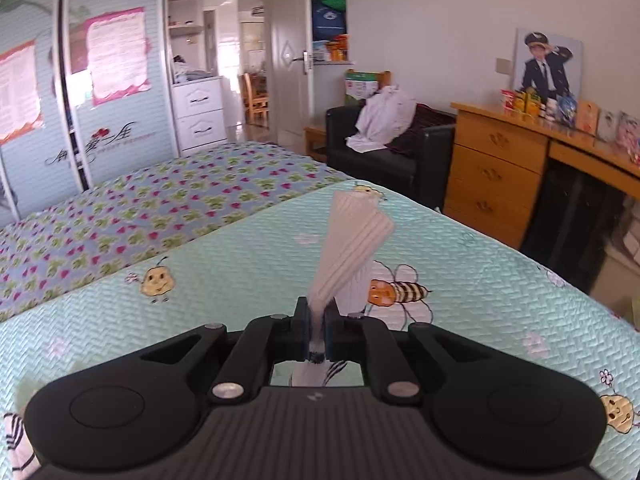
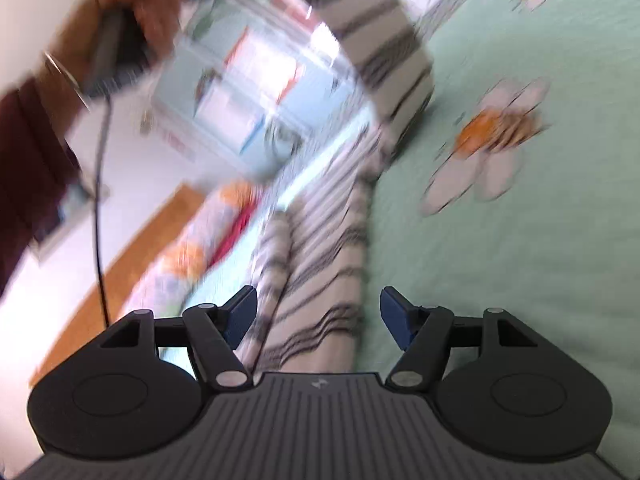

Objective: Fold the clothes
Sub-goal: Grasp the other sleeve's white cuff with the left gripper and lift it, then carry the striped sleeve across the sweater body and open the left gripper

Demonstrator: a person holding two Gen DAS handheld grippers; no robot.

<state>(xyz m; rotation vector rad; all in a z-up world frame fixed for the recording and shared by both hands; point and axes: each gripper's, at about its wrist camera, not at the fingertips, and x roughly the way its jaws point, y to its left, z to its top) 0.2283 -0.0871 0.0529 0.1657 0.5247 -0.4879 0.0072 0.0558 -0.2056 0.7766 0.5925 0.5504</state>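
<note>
A white garment with thin dark stripes (image 1: pixel 352 240) sticks up from my left gripper (image 1: pixel 318 312), which is shut on a bunched edge of it above the mint bee-print bed cover (image 1: pixel 240 260). In the blurred right wrist view the same striped garment (image 2: pixel 320 272) runs from the bed up to a raised part (image 2: pixel 372 20) near a person's hand (image 2: pixel 132 8) that grips the other tool. My right gripper (image 2: pixel 316 308) is open, its blue pads (image 2: pixel 390 314) standing clear on either side of the cloth, low over the bed cover (image 2: pixel 520 240).
A floral quilt (image 1: pixel 160 200) covers the bed's far left half. Beyond the bed stand a black armchair (image 1: pixel 400 160) with white clothes on it, a wooden desk with drawers (image 1: pixel 500 152) and a sliding wardrobe (image 1: pixel 80 100). A cable (image 2: pixel 98 200) hangs from the hand.
</note>
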